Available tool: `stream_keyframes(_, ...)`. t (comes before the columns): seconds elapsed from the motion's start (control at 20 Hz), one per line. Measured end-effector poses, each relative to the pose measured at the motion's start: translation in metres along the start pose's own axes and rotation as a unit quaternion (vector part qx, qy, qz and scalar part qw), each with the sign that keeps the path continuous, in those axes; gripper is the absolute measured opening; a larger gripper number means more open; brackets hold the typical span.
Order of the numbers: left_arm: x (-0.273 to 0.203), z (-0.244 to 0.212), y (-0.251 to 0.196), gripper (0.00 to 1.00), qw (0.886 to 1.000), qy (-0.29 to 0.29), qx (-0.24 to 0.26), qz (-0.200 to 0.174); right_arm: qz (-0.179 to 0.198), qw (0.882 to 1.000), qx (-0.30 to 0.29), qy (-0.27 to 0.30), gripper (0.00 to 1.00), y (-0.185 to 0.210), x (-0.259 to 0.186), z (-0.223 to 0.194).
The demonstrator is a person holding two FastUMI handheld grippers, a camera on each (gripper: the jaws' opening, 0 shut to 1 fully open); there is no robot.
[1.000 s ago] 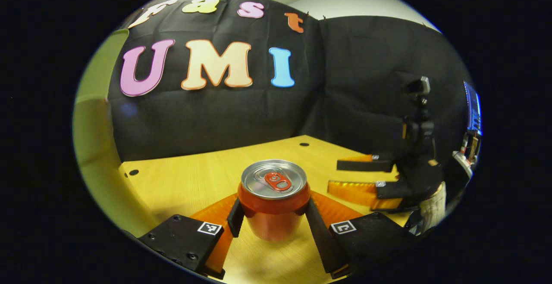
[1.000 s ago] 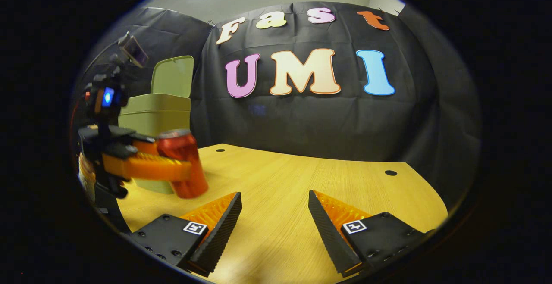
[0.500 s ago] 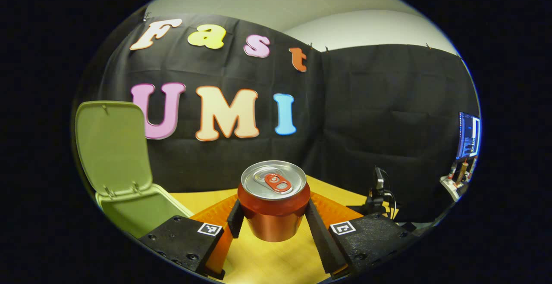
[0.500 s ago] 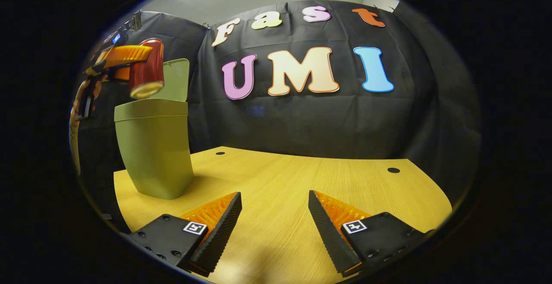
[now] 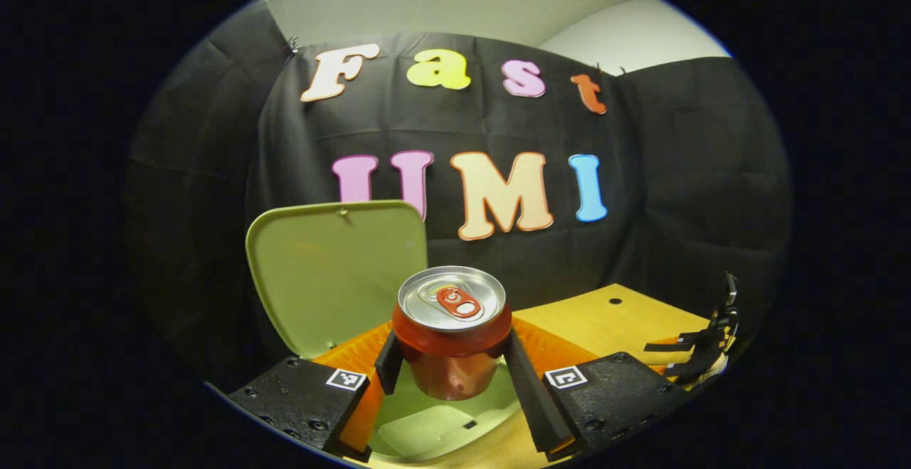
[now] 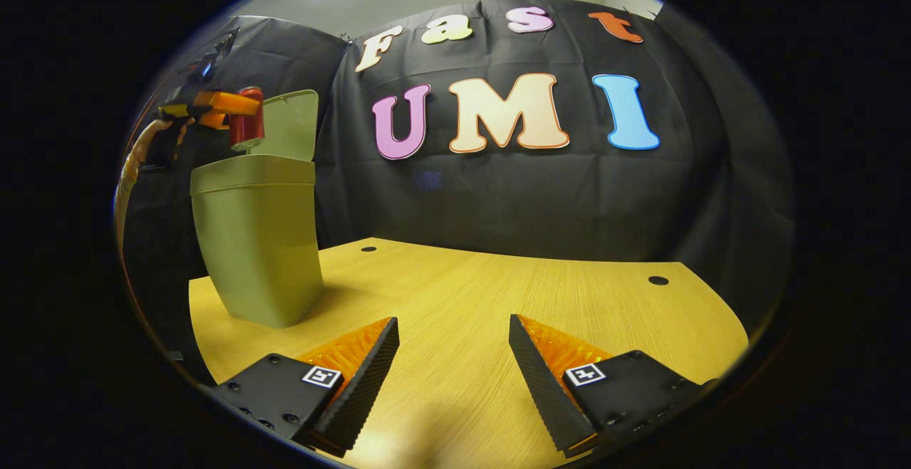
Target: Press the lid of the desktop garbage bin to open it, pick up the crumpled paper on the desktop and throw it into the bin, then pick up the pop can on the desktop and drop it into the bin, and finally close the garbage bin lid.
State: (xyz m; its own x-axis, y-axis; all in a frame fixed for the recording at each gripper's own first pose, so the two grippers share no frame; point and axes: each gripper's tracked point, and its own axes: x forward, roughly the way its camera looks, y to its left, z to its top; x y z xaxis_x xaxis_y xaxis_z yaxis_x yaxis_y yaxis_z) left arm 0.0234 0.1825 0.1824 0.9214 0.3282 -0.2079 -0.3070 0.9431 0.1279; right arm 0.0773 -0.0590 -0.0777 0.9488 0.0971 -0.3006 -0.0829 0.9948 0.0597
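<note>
L gripper [image 5: 451, 369] clamped on pop can [image 5: 451, 330], upright above open bin [image 6: 257, 241], lid [image 5: 338, 273] at 10 o'clock. R gripper [image 6: 454, 355] fingers apart over desk [image 6: 498, 291].

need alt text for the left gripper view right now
The left hand-held gripper grips an upright red pop can between its two fingers, directly above the open green garbage bin. The bin's lid stands raised behind the can, and the right hand-held gripper rests on the wooden desktop.

Glossy metal can [image 5: 451, 334], matt plastic bin [image 6: 257, 241], wood-grain desktop [image 6: 498, 291].
</note>
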Motion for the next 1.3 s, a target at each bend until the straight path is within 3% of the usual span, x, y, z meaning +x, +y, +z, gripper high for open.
stream_keyframes(0.25,-0.003,-0.023,0.016,0.78,0.999,0.028,-0.028,0.018,-0.001,1.000,-0.003,-0.001,0.98,0.000,-0.002,0.002)
stream_keyframes(0.45,-0.007,-0.015,0.028,0.82,0.999,0.019,-0.014,0.040,0.000,1.000,0.000,-0.005,1.00,0.001,-0.006,0.004)
stream_keyframes(0.85,-0.006,0.058,0.025,0.82,0.998,-0.015,-0.008,0.053,-0.018,1.000,-0.006,-0.025,0.98,-0.006,-0.018,0.022)
stream_keyframes(1.3,0.015,0.146,0.046,0.82,0.991,-0.051,0.046,0.112,-0.030,0.999,0.012,-0.033,0.98,-0.017,-0.021,0.029)
